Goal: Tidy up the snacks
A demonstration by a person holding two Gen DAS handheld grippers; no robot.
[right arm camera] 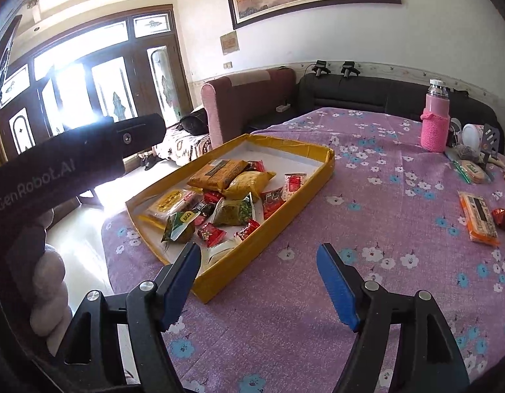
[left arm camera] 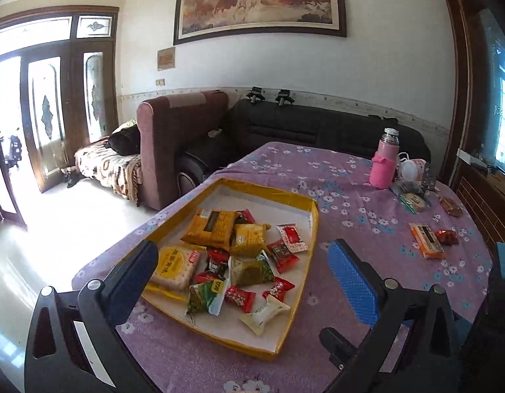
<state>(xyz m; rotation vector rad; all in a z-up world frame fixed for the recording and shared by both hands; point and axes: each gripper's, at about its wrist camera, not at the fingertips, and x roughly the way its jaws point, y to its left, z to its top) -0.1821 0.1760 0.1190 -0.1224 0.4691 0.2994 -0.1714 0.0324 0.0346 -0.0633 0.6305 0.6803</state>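
A shallow yellow box [left arm camera: 313,226] [right arm camera: 278,232] with a white floor lies on the purple flowered tablecloth and holds several wrapped snacks in yellow, red, green and white. Loose on the cloth to the right lie an orange packet [left arm camera: 427,240] [right arm camera: 478,217], a small red candy [left arm camera: 446,236] [right arm camera: 503,218] and a green-edged cracker pack [left arm camera: 412,201] [right arm camera: 471,170]. My left gripper [left arm camera: 244,275] is open and empty, above the near end of the box. My right gripper [right arm camera: 259,270] is open and empty, above the cloth by the box's near right corner.
A pink-sleeved bottle [left arm camera: 382,160] [right arm camera: 436,119] stands at the far right with small clutter [left arm camera: 414,172] beside it. A brown wrapped item [left arm camera: 450,206] lies near the right table edge. Sofas [left arm camera: 317,127] stand behind the table. The left gripper's body [right arm camera: 72,163] fills the right view's left side.
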